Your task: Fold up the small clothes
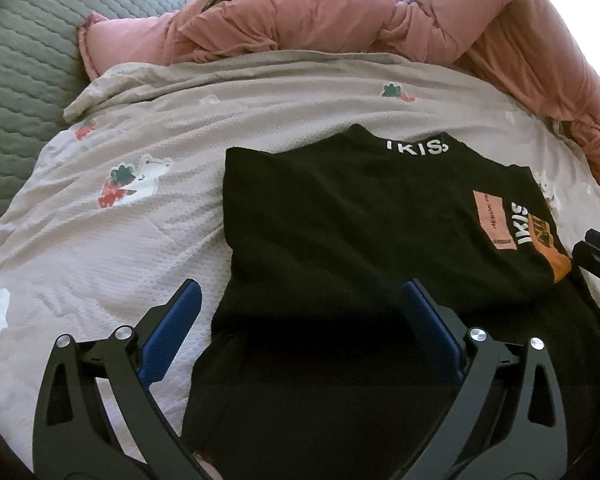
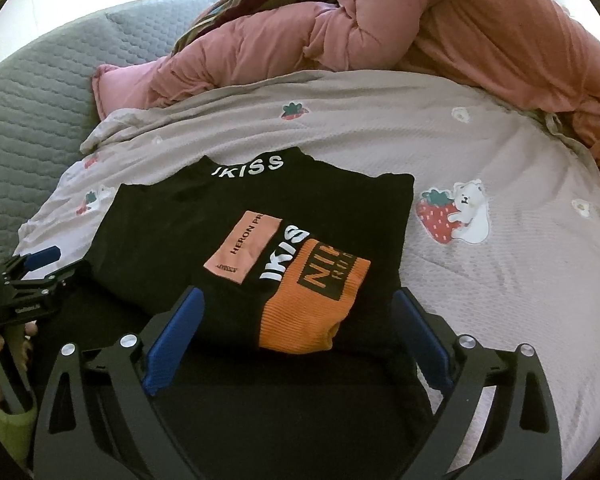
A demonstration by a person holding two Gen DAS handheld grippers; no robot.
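A bed with a strawberry-print sheet [image 2: 480, 160], a pink quilt [image 2: 440, 28] and grey padding [image 1: 24, 60], seemingly daylit.

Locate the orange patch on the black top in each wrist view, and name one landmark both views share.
Left wrist view: the orange patch sits at the far right edge, on the right side of the black top.
Right wrist view: the orange patch lies low in the centre, just ahead of the open right gripper.
Shared landmark: the white lettering on the collar, at the top's far edge.
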